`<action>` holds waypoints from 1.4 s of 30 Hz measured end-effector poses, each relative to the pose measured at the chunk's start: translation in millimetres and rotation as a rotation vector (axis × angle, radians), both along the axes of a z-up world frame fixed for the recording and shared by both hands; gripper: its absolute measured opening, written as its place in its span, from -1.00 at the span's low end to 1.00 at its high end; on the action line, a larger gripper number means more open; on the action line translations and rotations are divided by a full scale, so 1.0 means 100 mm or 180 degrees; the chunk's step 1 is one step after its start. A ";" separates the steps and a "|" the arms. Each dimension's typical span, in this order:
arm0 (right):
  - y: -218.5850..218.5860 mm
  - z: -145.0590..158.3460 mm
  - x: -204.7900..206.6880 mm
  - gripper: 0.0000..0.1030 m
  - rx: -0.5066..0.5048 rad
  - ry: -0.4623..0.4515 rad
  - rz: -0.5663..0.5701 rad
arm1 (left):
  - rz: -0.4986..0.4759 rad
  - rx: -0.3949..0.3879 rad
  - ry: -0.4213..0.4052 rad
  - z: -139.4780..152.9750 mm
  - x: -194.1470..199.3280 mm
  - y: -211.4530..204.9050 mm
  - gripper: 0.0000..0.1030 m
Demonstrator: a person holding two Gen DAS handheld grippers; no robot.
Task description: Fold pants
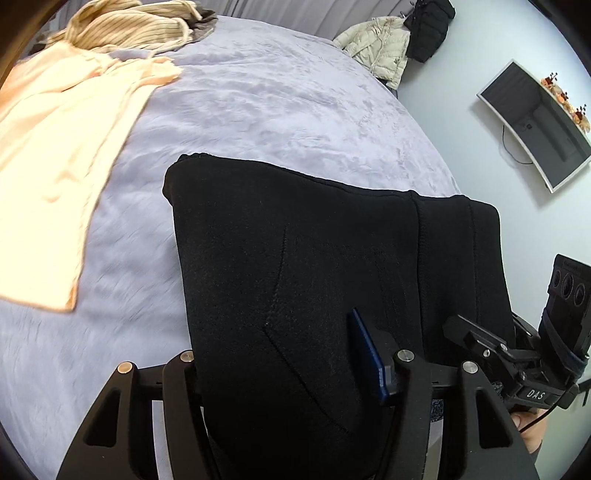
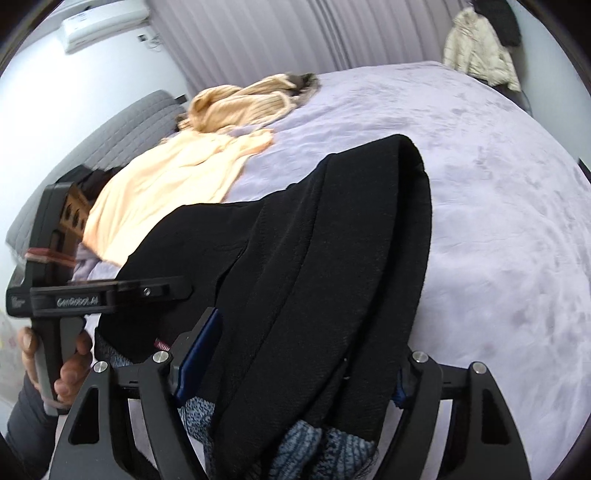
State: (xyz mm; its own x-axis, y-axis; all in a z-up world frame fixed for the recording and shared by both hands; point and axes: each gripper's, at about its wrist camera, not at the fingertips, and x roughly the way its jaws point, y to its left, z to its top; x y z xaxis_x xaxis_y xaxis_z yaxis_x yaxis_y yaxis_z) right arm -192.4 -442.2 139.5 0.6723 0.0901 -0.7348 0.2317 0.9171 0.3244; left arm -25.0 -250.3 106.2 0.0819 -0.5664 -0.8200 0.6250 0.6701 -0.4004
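Note:
Black pants (image 1: 295,240) hang folded over a lilac-covered bed (image 1: 258,110), lifted at their near edge. My left gripper (image 1: 277,350) is shut on them: its blue pad (image 1: 364,343) presses the cloth, and the other finger is hidden under it. In the right wrist view the pants (image 2: 332,240) drape across my right gripper (image 2: 306,354), which is shut on a thick bunch of the fabric. A blue-grey knit lining (image 2: 314,443) shows at the bottom. Each view shows the other gripper's body beside the pants, the right one (image 1: 517,350) and the left one (image 2: 74,291), held by a hand (image 2: 70,369).
A peach garment (image 1: 66,147) and a striped beige sweater (image 1: 129,26) lie on the far left of the bed. A cream jacket (image 1: 380,48) hangs past the bed's far corner. A screen (image 1: 535,122) is on the right wall, and a grey headboard (image 2: 110,147) stands at the left.

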 end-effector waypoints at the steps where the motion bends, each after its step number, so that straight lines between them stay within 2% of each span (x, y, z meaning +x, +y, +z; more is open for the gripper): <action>1: -0.10 -0.01 0.03 0.54 0.0009 0.0029 -0.0059 | 0.0016 0.0042 0.0008 -0.02 0.01 -0.08 0.17; 4: -0.35 -0.08 0.09 0.54 0.0051 0.0120 -0.0202 | 0.0025 0.0158 0.0067 -0.10 0.08 -0.29 0.17; 8: -0.62 -0.28 0.17 0.54 0.0142 0.0280 -0.0275 | 0.0068 0.0345 0.0200 -0.39 0.22 -0.47 0.18; 10: -0.72 -0.41 0.21 0.54 0.0192 0.0357 -0.0313 | 0.0131 0.0435 0.0250 -0.54 0.28 -0.48 0.31; 13: -0.83 -0.56 0.18 0.63 0.0314 0.0396 -0.0386 | 0.0219 0.0421 0.0232 -0.65 0.24 -0.46 0.65; 14: -0.86 -0.58 0.16 0.66 0.0390 0.0390 -0.0388 | 0.0193 0.0457 0.0159 -0.64 0.21 -0.41 0.76; 16: -0.89 -0.57 0.08 0.71 0.0382 0.0367 -0.0369 | 0.0068 0.0492 0.0009 -0.56 0.19 -0.35 0.76; 19: -0.88 -0.43 -0.12 0.74 0.0136 0.0287 -0.0450 | 0.0127 0.0532 -0.0334 -0.31 0.17 -0.14 0.76; 22: -0.73 -0.19 -0.39 0.78 -0.0285 0.0145 -0.0624 | 0.0169 0.0330 -0.0437 -0.08 0.10 0.10 0.76; 25: -0.39 -0.03 -0.63 0.79 -0.0396 -0.0179 -0.0307 | -0.0014 0.0137 -0.0457 0.01 -0.14 0.16 0.76; 28: -0.02 -0.04 -0.73 0.79 -0.0451 -0.0362 0.0109 | -0.0190 0.0184 -0.0640 -0.04 -0.37 0.09 0.76; 30: 0.04 -0.13 -0.74 0.79 -0.0305 -0.0414 0.0251 | -0.0266 0.0245 -0.0671 -0.10 -0.53 -0.07 0.76; 31: 0.03 -0.20 -0.75 0.79 -0.0197 -0.0412 0.0302 | -0.0271 0.0301 -0.0723 -0.15 -0.57 -0.14 0.76; 34: -0.04 -0.40 -0.66 0.79 -0.0171 -0.0220 0.0256 | -0.0303 0.0415 -0.0904 -0.31 -0.61 -0.24 0.76; 35: -0.07 -0.44 -0.65 0.79 -0.0149 -0.0187 0.0244 | -0.0323 0.0418 -0.0911 -0.38 -0.63 -0.21 0.80; 36: -0.07 -0.47 -0.63 0.79 -0.0130 -0.0187 0.0244 | -0.0321 0.0438 -0.0915 -0.44 -0.61 -0.23 1.00; 38: -0.05 -0.47 -0.63 0.79 -0.0177 -0.0182 0.0279 | -0.0329 0.0457 -0.0887 -0.53 -0.58 -0.23 1.00; 41: -0.01 -0.41 -0.61 0.80 -0.0246 -0.0099 0.0334 | -0.0333 0.0398 -0.0810 -0.47 -0.52 -0.21 1.00; 42: 0.00 -0.32 -0.61 0.80 -0.0290 -0.0140 0.0343 | -0.0322 0.0309 -0.0781 -0.39 -0.48 -0.20 1.00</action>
